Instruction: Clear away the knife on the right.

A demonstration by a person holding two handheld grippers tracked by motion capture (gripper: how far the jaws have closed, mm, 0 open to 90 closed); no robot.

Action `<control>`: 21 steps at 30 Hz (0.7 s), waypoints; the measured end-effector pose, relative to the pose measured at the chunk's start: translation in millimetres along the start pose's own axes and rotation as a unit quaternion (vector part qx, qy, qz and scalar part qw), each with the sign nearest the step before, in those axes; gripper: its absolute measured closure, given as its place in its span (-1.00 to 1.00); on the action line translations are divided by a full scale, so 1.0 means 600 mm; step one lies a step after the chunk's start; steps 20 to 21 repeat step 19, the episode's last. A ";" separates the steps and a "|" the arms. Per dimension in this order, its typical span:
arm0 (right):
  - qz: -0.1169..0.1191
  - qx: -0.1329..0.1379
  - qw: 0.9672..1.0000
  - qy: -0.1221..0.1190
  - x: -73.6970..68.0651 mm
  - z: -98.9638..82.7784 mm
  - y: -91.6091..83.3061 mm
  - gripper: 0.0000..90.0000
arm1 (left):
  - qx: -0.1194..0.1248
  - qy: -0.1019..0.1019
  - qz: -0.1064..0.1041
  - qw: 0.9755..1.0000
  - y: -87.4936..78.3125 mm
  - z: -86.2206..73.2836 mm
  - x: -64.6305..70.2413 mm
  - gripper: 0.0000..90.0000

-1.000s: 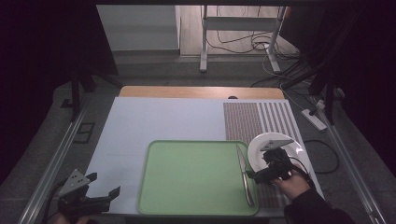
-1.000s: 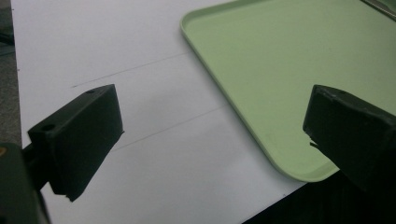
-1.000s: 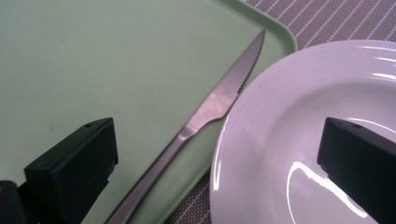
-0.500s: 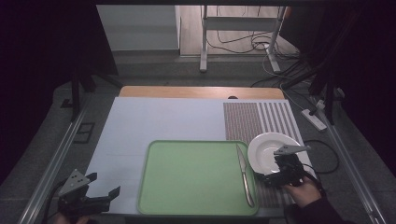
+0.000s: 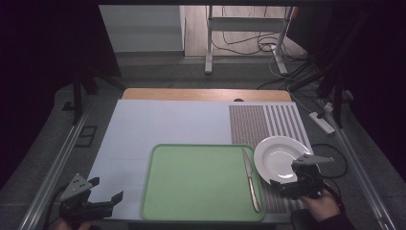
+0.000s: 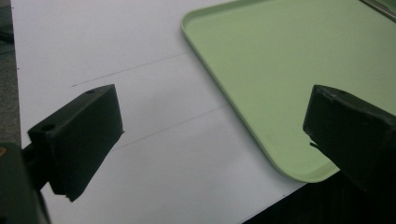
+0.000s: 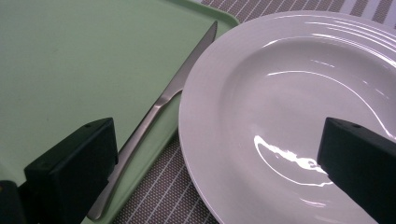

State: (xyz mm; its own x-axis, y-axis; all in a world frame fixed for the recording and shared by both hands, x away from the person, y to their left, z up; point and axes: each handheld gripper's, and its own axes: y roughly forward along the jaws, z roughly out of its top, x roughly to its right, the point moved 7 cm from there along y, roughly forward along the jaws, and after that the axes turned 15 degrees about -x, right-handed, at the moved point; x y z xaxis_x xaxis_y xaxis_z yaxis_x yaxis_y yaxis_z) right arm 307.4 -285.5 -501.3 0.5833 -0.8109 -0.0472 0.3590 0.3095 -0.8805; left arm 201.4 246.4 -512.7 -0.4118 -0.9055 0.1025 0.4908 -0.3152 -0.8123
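two claws in play, both with jaws spread and gripping nothing. my right claw (image 5: 291, 184) has drawn back toward me over the last second; it sat on the near rim of the white plate (image 5: 281, 158) before, now it hangs just off that rim at about 5 o'clock of the plate. plate itself has not shifted, resting on the striped mat (image 5: 268, 122) at 3 o'clock of the green tray (image 5: 191, 184). i judge this a let-go, or a re-aim before taking the rim. tray holds one thing: a knife (image 5: 252, 179) along its right edge, blade toward 12 o'clock. plate is bare. my left claw (image 5: 103, 203) idles at the table (image 5: 167, 120) corner, 7 o'clock, unchanged.
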 end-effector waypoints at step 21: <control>-0.022 0.014 1.000 0.016 0.005 -0.019 -0.020 -1.00 | 0.001 -0.002 -0.002 1.000 0.000 0.000 -0.001 -0.90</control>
